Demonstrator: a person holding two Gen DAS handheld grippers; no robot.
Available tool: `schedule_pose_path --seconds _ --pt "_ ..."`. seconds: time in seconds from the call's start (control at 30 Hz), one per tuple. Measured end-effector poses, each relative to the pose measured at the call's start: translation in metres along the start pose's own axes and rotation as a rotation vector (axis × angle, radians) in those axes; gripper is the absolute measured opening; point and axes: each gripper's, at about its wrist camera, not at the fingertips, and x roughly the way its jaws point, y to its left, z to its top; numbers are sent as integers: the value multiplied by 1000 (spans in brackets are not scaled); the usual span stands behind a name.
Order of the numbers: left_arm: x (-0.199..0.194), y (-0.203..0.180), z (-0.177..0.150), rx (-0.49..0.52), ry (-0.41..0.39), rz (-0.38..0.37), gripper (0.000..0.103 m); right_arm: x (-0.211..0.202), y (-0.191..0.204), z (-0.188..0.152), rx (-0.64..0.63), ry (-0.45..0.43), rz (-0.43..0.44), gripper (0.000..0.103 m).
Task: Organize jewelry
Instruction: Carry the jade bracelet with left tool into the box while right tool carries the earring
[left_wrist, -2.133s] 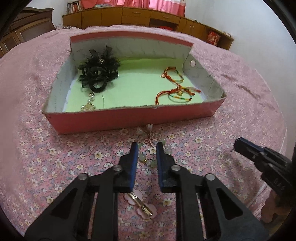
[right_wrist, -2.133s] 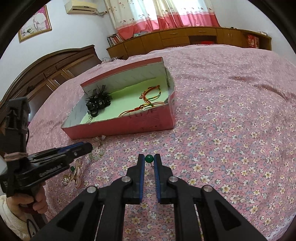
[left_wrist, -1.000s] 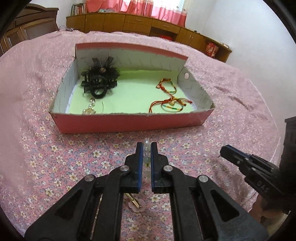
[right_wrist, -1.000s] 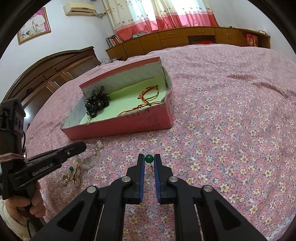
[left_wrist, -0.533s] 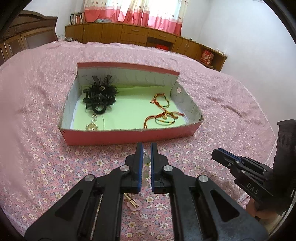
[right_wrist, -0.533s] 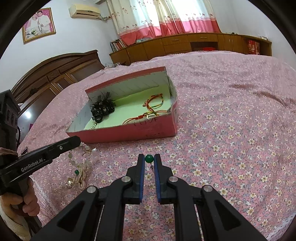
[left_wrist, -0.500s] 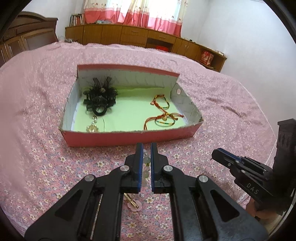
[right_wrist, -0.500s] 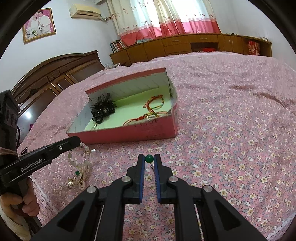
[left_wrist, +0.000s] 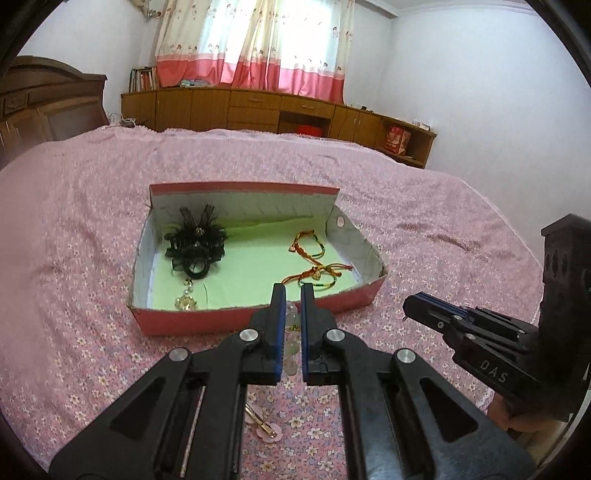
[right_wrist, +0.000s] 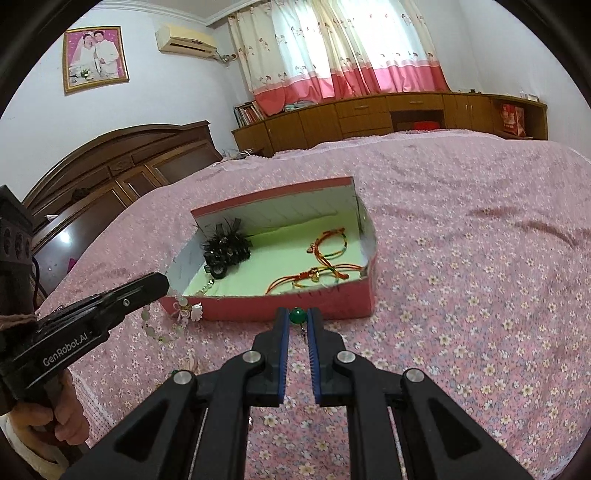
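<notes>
Beaded bracelet (left_wrist: 290, 345) clamped in left claw (left_wrist: 293, 291), right claw (right_wrist: 298, 312) pinching green bead (right_wrist: 297, 316)

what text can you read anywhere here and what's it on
"GenRobot.AI" on the side of the left gripper.
"DAS" on the side of the right gripper.
Dark writing on the box front: too faint to read.
Book spines on the shelf: too small to read.

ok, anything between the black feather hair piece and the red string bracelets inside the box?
Nothing. In the left wrist view, only bare green lining separates the black feather hair piece from the red string bracelets in the pink box. The right wrist view agrees.
</notes>
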Motion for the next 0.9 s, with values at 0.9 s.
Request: schedule_pose_path --seconds 0.9 --pt "18 29 31 14 -140 67 0 26 19 44 -65 -110 -19 11"
